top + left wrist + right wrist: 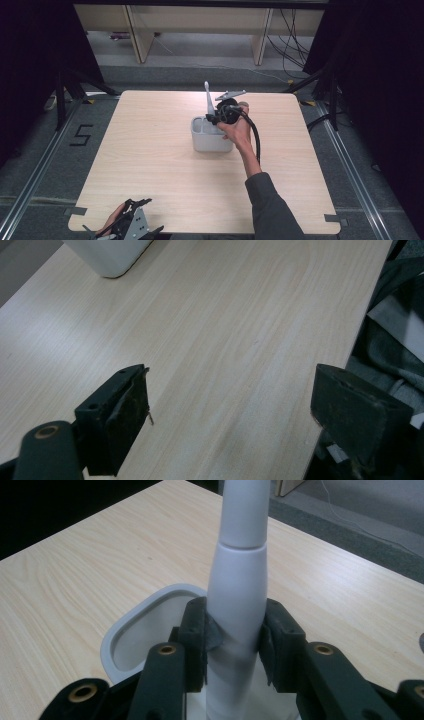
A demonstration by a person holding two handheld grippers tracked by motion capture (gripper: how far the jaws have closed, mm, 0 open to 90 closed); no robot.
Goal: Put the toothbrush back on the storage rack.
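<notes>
A white, tapering brush handle point(208, 100) stands upright over a white rounded holder point(212, 137) in the middle of the wooden table point(145, 160). My right gripper point(216, 119) is shut on the handle's lower part, just above the holder. In the right gripper view both pads press the white handle point(240, 565) from either side of my right gripper point(235, 630), and the holder's rim point(117, 640) curves below. My left gripper point(150, 215) rests at the table's front left edge, open. In the left gripper view my left gripper point(235, 390) has bare wood between its jaws, with the holder's corner point(107, 257) far off.
Wooden furniture legs point(140, 35) and loose cables point(292, 40) stand on the floor beyond the table. A floor mark reading 5 point(81, 135) lies to the left. A dark sleeve point(395, 325) shows past the table edge in the left gripper view.
</notes>
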